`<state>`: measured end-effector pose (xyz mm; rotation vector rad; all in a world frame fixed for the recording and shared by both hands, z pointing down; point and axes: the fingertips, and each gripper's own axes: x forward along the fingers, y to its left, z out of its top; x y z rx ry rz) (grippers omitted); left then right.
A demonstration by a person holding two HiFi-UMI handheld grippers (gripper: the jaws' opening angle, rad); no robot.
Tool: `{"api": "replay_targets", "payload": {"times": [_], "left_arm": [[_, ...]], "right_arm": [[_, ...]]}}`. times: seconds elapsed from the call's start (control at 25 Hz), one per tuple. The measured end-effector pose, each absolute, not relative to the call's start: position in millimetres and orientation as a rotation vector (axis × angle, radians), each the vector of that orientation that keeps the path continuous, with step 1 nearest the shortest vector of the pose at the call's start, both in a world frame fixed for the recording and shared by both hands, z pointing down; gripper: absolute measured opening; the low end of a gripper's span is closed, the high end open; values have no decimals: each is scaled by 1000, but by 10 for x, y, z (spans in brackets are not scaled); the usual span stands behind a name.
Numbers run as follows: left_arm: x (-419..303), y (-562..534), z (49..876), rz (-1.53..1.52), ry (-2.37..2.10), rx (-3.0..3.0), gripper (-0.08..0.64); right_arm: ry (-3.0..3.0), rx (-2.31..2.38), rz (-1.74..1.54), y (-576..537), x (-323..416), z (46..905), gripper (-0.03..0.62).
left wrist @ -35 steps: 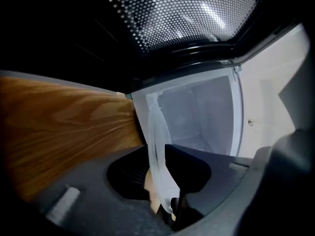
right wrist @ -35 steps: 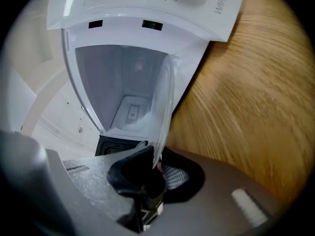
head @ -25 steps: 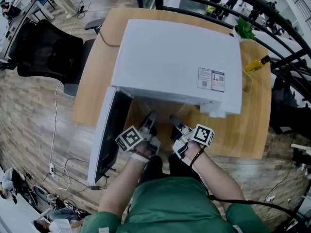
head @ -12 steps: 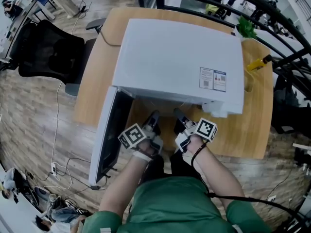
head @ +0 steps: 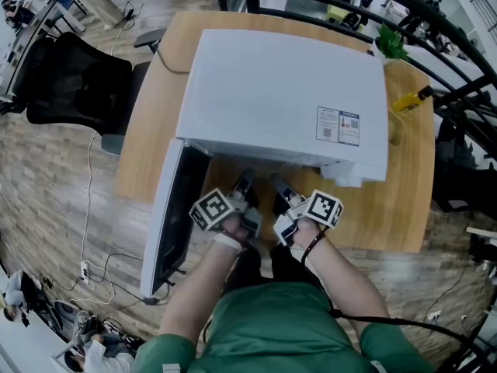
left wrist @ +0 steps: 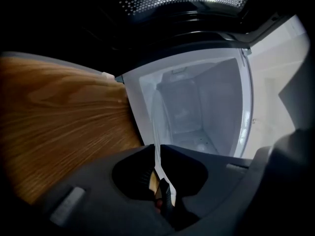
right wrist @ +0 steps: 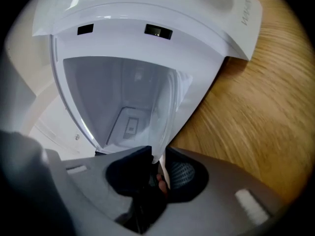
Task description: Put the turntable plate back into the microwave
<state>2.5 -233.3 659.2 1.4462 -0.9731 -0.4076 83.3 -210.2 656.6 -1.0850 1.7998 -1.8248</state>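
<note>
The left gripper is clamped on the clear glass turntable plate at the white microwave's open mouth. The right gripper jaws are opening around its rim. Recommended: regrip, then feed level.

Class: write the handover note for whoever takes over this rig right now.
Left gripper: shut on the turntable plate at its rim.
Right gripper: fingers opening, with the plate's rim between them.
The plate is held at the mouth of the microwave; its door is open and its cavity is empty.
Done: plate brought to the opening.
Left: set it inside, then release.
</note>
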Motion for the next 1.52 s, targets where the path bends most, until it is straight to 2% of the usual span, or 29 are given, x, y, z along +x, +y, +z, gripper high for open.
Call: {"api": "replay_targets", "payload": {"times": [0.12,0.44,1.52], "left_arm": [[26,-2397,6589,-403,-978,1457,46],[89,-2378,6522,-395,-938,1505,80],[346,-2594,6603,-348,-925,1500,54]], "right_arm": [[1809,-1101,-1837,-2140,821,6595,32],[1788,-1100,-1836,-2214,807,6601,31],[1778,-1140,-1835,-2546,853,6641,31]]}}
